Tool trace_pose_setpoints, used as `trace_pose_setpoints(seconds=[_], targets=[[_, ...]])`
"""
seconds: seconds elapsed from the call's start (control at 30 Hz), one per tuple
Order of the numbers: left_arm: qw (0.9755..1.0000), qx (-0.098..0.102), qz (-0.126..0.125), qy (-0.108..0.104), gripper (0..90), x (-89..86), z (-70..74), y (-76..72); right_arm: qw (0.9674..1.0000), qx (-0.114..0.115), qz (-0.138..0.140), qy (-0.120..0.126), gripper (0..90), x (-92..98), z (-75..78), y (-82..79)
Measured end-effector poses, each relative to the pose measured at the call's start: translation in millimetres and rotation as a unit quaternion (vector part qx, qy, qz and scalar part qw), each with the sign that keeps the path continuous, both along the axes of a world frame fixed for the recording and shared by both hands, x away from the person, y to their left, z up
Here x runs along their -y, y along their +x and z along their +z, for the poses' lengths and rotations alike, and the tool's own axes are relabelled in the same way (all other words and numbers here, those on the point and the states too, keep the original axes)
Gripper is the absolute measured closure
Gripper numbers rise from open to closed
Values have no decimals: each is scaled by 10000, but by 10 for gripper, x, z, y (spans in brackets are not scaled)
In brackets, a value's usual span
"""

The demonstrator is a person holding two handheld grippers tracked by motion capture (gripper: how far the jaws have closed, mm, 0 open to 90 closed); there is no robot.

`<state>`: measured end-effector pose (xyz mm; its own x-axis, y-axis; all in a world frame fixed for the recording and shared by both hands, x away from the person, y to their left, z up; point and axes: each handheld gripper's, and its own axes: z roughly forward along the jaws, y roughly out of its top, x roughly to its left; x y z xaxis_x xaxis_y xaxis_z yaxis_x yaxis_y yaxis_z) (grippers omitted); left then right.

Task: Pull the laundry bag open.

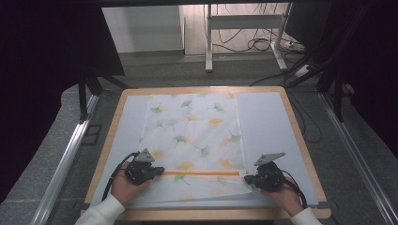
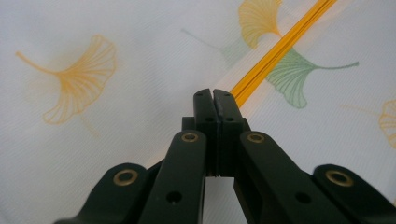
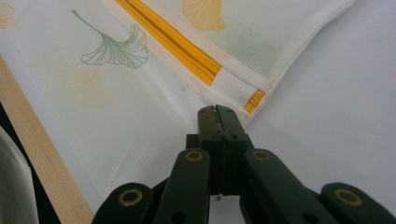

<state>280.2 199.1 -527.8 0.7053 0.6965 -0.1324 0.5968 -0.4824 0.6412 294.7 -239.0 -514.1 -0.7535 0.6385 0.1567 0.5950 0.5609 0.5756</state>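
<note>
Pinning both ends of the orange zipper (image 1: 202, 173) seems to be the idea here: a white mesh laundry bag (image 1: 195, 136) printed with ginkgo leaves lies flat on the pale mat (image 1: 267, 126) that covers the wooden counter (image 1: 300, 140), and the zipper runs straight across the bag's near part. That zipper is the landmark for everything else.

At the zipper's left end sits the left gripper (image 1: 158, 170); in the left gripper view its fingers (image 2: 205, 105) are closed tight together, tips resting on the mesh right at the zipper's end, with nothing visibly caught between them. At the zipper's right end, just off the bag's corner, sits the right gripper (image 1: 248, 178); its fingers (image 3: 208, 119) are likewise pressed shut, empty, touching down beside the white fabric tab (image 3: 236, 86) that caps the zipper. I would judge that the closed tips serve as pressing points, one to steady the bag and the other to find and work the slider, though the slider itself cannot be made out.

Little stands in the way. Beyond the zipper the bag stretches away smooth; nearer than the zipper a short strip of mesh reaches the counter's wooden edge. Past the far side of the counter stand a white frame (image 1: 244, 28) and loose cables (image 1: 263, 44) on the floor, well apart from the work.
</note>
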Motion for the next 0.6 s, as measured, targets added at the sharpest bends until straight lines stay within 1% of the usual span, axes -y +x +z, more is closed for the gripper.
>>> trace_pose_setpoints(seconds=[0.47, 0.6], targets=[[9997, -25, 260, -33, 900, -224, -14, -52, 10000, -24, -13, 6, 900, 3, 1, 2], [9995, -8, 298, -34, 900, -259, -18, -63, 10000, -31, -12, 24, 900, 5, -1, 5]])
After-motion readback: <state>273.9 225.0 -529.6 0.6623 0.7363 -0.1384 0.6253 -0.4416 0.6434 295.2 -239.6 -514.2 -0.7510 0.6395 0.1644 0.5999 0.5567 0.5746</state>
